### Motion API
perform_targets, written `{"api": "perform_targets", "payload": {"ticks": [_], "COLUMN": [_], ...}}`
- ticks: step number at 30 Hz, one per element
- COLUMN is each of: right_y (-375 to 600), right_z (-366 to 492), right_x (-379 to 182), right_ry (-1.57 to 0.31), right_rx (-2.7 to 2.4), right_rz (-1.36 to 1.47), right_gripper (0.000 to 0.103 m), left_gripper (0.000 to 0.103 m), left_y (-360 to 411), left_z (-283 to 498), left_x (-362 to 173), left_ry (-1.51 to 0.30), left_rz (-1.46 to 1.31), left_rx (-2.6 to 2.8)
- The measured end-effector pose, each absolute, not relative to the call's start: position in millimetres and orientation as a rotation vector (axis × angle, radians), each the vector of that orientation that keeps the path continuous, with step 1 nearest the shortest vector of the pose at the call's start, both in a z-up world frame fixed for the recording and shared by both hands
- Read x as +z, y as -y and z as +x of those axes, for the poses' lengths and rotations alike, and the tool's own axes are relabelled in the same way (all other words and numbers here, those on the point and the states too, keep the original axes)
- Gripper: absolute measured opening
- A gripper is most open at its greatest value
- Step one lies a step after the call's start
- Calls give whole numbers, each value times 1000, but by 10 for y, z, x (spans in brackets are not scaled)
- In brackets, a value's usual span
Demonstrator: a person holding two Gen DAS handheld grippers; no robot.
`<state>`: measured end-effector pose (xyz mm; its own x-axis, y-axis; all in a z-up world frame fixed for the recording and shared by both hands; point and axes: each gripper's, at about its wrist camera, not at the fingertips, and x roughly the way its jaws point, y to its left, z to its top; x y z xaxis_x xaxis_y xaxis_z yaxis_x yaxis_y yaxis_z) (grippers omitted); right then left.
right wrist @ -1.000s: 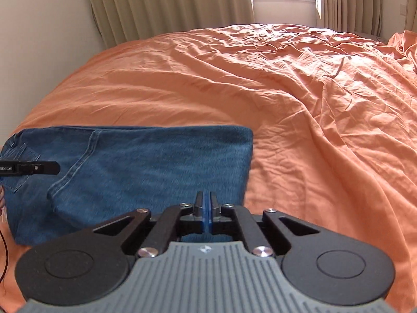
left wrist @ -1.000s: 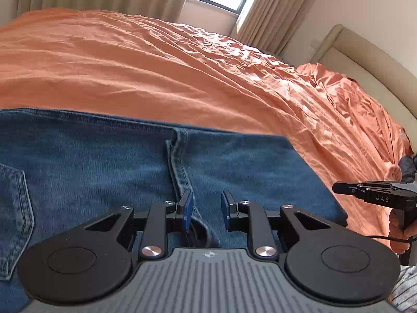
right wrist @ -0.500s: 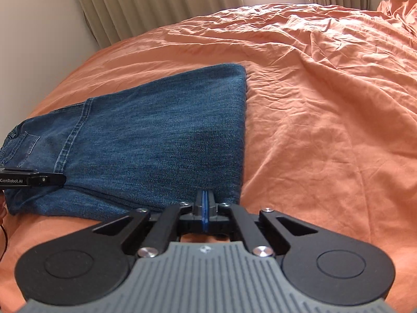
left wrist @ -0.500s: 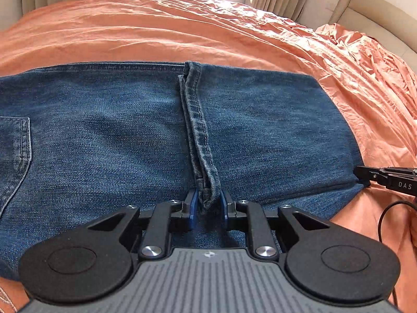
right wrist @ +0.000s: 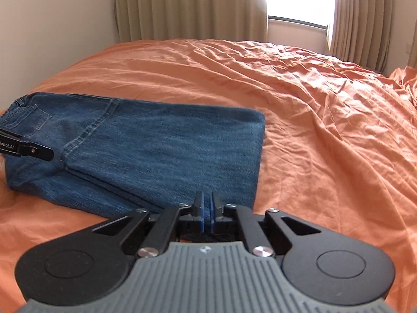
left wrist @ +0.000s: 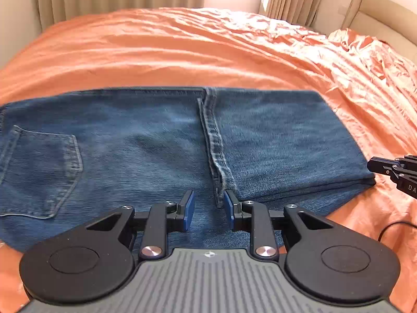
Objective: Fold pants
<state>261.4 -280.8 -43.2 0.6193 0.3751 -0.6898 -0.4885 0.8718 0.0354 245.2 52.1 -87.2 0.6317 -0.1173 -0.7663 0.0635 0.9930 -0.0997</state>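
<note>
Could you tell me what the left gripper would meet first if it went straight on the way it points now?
Most likely the jeans: the left gripper has its jaws open just above the denim, beside the raised hem. Its height is hard to judge.

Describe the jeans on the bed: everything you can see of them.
The jeans are mid-blue denim, faded in places, lying flat on the orange bedsheet and folded over on themselves, so a doubled layer shows along the near edge. A stitched back pocket sits at the left in the left wrist view, and a thick double-stitched hem runs across the top layer. The left gripper is open just short of that hem's end. The right gripper is nearly shut near the folded corner; contact is unclear.
</note>
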Motion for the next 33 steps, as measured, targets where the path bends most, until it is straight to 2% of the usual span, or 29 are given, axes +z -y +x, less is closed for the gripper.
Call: {"api": "perform_targets", "payload": {"ticks": [4,8,13,16,20,21,23,29,33], "right_y": [2542,2295,1880,1600,1282,1215,1073,755,612], "right_z": [2577,2618,2650,2726,2868,2911,2998,3231,3326], "right_x": [-184,-70,-50,-65,-147,-174,-239,-426,-539], "right_ry": [-709,-698,-653,-648,-689,-705,-721,-834,-861], "right_rx": [580,658,767,815,876,884,894,984,1001], "right_rz": [-250,-277,-443,-520,-558,-561,-580,-605,-654], "right_gripper": [1,1,1,2,4,10,13,12,11], "left_gripper": [33,40,42,49,50,50,50,51,60], "left_y": [-774,-1206,-1882,-2335,-2879,-2999,-3235,-3762,-3885], "left_z": [2294,2130,1930,1784,1627,1595,1530,1500,1625], "left_x": [-693,-555,-464,-475,-635,-701,-881,-1408,-1576], "left_ry": [-867,-827,-756,-681,-610,-598,-569,-462,-386], "left_rz": [-90,-192,-351,-477,-635,-658,-734,-1028,-1128], "left_rx": [-74,-16,88,169,282,319,382,428,412]}}
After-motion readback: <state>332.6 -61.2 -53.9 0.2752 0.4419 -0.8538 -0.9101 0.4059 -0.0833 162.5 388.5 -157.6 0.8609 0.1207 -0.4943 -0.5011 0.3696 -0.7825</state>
